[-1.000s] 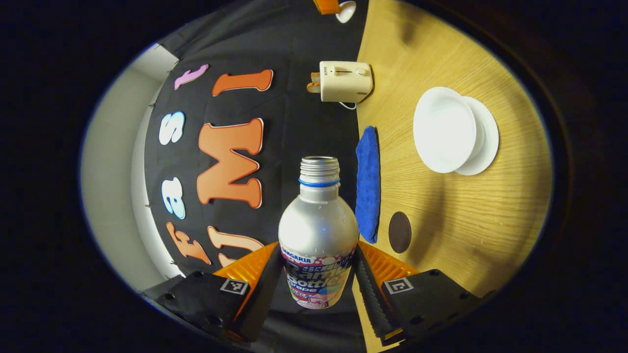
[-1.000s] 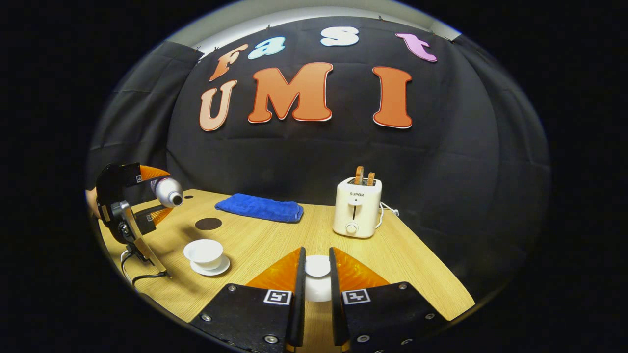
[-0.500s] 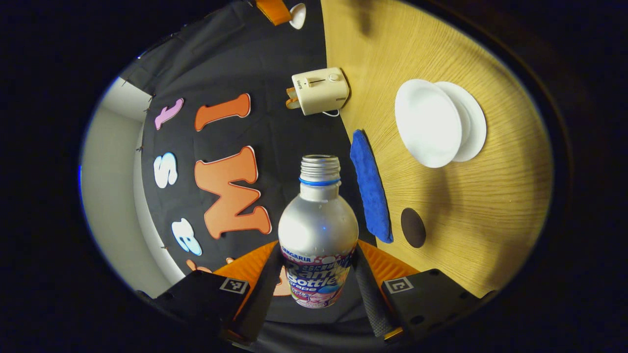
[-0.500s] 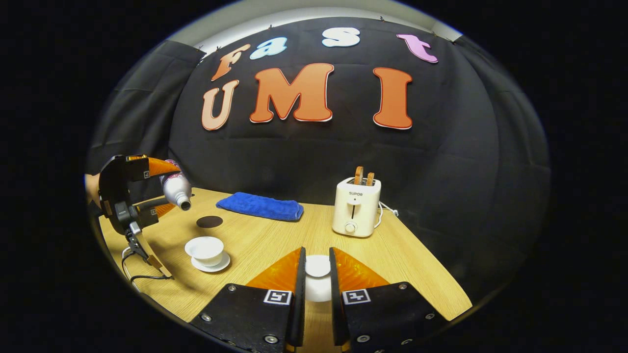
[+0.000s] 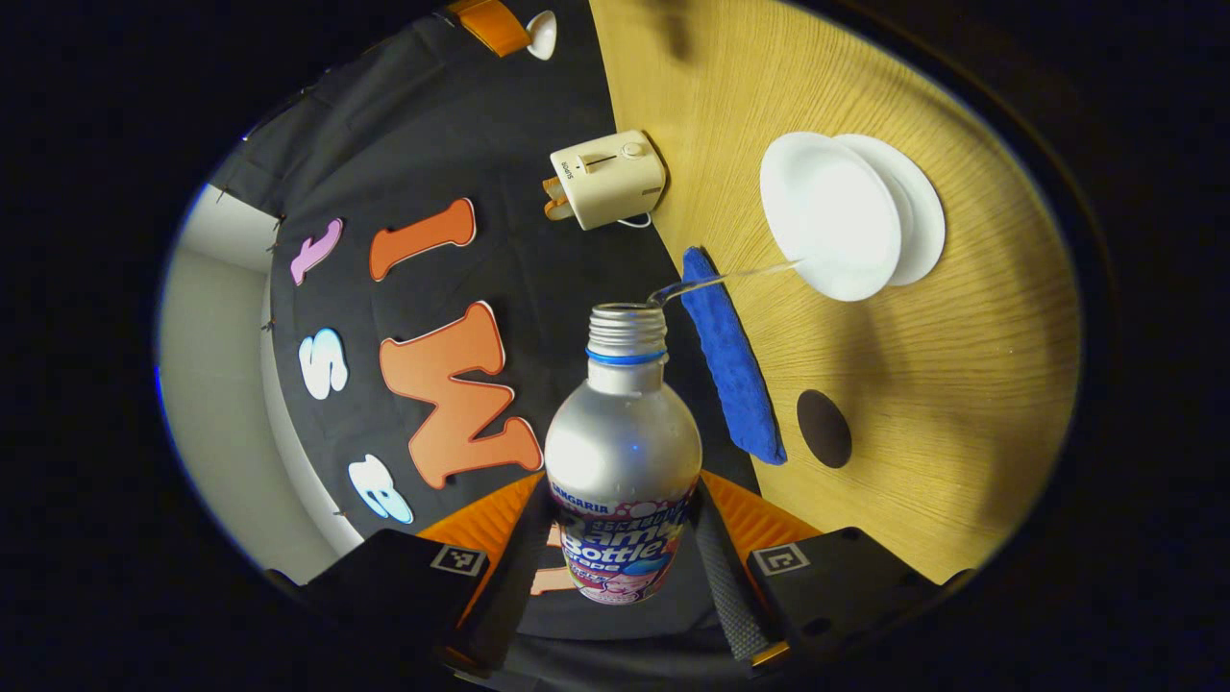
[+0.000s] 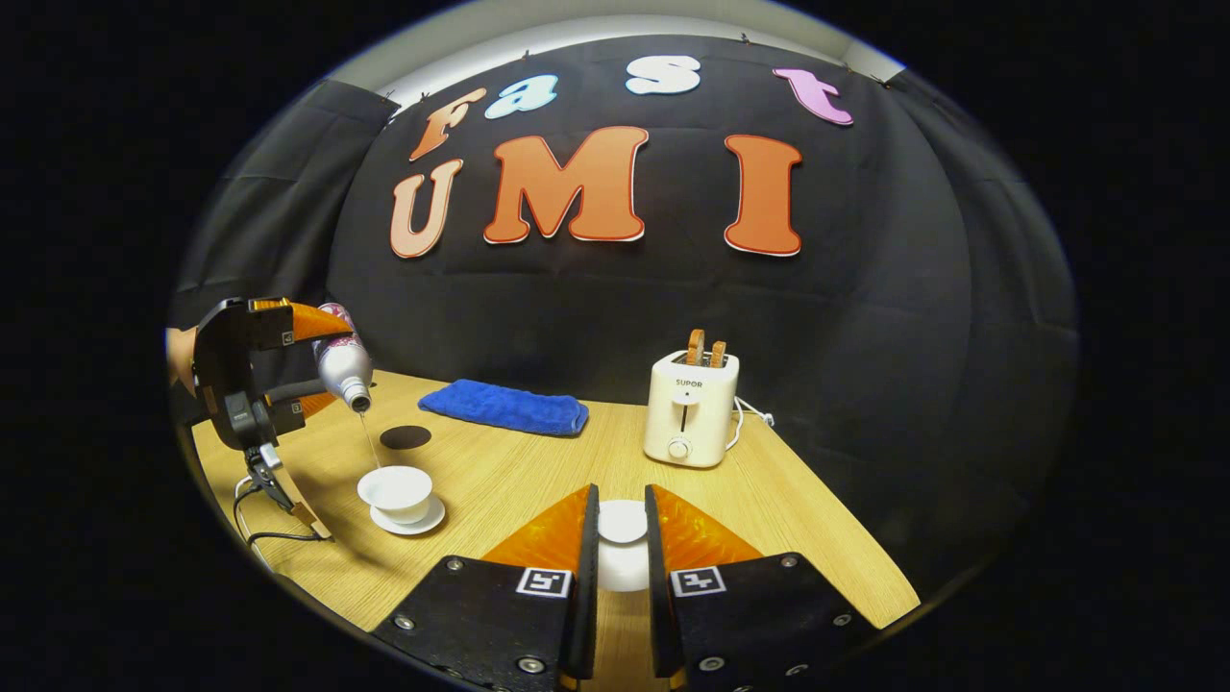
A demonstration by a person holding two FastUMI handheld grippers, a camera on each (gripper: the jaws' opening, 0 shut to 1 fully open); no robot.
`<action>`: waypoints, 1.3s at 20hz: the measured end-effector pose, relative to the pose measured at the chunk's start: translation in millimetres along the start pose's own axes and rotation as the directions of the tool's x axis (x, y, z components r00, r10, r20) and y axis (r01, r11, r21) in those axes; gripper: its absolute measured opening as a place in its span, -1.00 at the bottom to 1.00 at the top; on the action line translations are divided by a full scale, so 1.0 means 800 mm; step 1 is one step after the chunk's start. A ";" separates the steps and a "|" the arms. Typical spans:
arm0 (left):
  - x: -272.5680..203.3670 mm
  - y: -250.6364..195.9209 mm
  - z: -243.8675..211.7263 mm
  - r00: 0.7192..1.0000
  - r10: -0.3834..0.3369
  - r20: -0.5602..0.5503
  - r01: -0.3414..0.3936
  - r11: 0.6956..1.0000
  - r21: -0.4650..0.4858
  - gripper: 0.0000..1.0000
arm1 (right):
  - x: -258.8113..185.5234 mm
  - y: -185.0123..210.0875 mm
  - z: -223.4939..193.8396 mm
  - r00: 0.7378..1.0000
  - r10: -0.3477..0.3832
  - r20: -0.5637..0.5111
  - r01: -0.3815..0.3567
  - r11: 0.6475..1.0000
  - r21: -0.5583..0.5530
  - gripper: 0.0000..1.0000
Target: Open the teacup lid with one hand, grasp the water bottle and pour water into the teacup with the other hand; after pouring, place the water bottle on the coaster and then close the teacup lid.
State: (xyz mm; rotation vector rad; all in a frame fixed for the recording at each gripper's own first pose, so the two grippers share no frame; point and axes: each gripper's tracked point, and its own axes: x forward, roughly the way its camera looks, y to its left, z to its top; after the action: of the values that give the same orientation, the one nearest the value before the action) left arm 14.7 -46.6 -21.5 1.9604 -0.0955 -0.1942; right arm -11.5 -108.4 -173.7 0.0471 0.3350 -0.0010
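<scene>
The table (image 6: 798,519) is light wood with a fine straight grain and a matte face. On it, toward the back wall, lies a blue towel (image 6: 504,407), folded long and nappy. To its right stands a cream toaster (image 6: 689,408), boxy with rounded corners, two brown slices standing in its slots.

The left gripper (image 5: 620,562) grips the water bottle (image 5: 623,461) about its labelled lower body, the jaws pressed on both sides. The bottle is brushed silver metal with a rounded shoulder, a threaded neck, a blue ring under the threads and no cap. In the right gripper view this gripper (image 6: 312,370) holds the bottle tilted mouth-down over the teacup (image 6: 395,487). A thin clear stream of water (image 5: 730,277) runs from the mouth into the cup.

The teacup is plain white glazed ware, a flared round bowl, open, seated on a white saucer (image 6: 413,524) near the table's left front.

The right gripper (image 6: 621,538) is narrowly set on the teacup lid (image 6: 622,524), a small white domed piece (the knob sits between the jaws), held near the table's front edge, well apart from the cup.

The coaster (image 6: 405,437) is a flat dark brown disc, bare, between cup and towel.
</scene>
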 end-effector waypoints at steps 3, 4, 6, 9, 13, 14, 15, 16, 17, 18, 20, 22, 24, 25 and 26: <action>0.004 0.009 -0.001 1.000 0.015 0.002 -0.015 1.000 0.026 0.70 | 0.001 0.000 0.000 1.000 -0.003 0.002 0.003 1.000 -0.005 -0.54; 0.006 0.011 -0.001 1.000 0.021 0.005 -0.021 0.999 0.033 0.65 | 0.001 -0.001 0.002 1.000 -0.006 0.002 0.006 1.000 -0.005 -0.54; 0.008 0.017 -0.001 0.999 0.031 0.008 -0.031 0.998 0.052 0.65 | 0.000 0.001 0.005 1.000 -0.004 0.008 0.004 1.000 -0.004 -0.53; 0.007 0.032 -0.003 0.999 0.042 0.013 -0.043 0.996 0.075 0.70 | -0.001 0.002 0.006 1.000 0.000 0.011 0.000 1.000 -0.012 -0.53; 0.011 0.043 -0.003 0.999 0.047 0.017 -0.048 0.994 0.095 0.70 | 0.000 0.006 0.009 1.000 0.002 0.015 -0.001 1.000 -0.012 -0.53; 0.012 0.046 -0.003 0.999 0.049 0.019 -0.050 0.993 0.103 0.70 | 0.001 0.007 0.010 1.000 0.003 0.015 -0.003 1.000 -0.016 -0.53; 0.014 0.050 -0.003 0.998 0.051 0.022 -0.053 0.992 0.112 0.70 | 0.001 0.007 0.010 1.000 0.001 0.016 -0.001 1.000 -0.020 -0.53; 0.014 0.054 -0.003 0.998 0.053 0.023 -0.055 0.991 0.121 0.70 | 0.001 0.008 0.013 1.000 0.002 0.019 -0.002 1.000 -0.022 -0.63; 0.015 0.054 -0.003 0.999 0.050 0.018 -0.052 0.990 0.134 0.70 | 0.002 0.010 0.014 1.000 0.003 0.021 -0.003 1.000 -0.021 -0.53; 0.014 0.052 0.000 0.998 0.048 0.026 -0.052 0.986 0.157 0.65 | 0.002 0.011 0.015 1.000 0.004 0.023 -0.004 1.000 -0.017 -0.53; 0.014 0.051 0.005 0.998 0.046 0.039 -0.053 0.982 0.180 0.65 | 0.003 0.012 0.014 1.000 0.005 0.023 -0.004 1.000 -0.017 -0.53; 0.016 0.047 0.004 0.999 0.040 0.036 -0.046 0.981 0.189 0.70 | 0.005 0.013 0.013 1.000 0.003 0.020 -0.003 1.000 -0.021 -0.53; 0.016 0.047 0.008 0.998 0.040 0.040 -0.047 0.979 0.200 0.70 | 0.004 0.014 0.013 1.000 0.004 0.020 -0.004 1.000 -0.020 -0.53; 0.016 0.047 0.010 0.998 0.043 0.042 -0.051 0.977 0.207 0.70 | 0.004 0.015 0.013 1.000 0.006 0.018 -0.006 1.000 -0.019 -0.53; 0.014 0.048 0.011 0.998 0.043 0.044 -0.052 0.975 0.214 0.71 | 0.004 0.015 0.012 1.000 0.007 0.019 -0.007 1.000 -0.019 -0.53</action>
State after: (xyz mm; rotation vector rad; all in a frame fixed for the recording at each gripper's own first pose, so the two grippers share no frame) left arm 25.0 -71.4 9.5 2.1681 -0.1960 -0.1980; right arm -5.0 -96.5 -165.5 0.0297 0.3160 0.0084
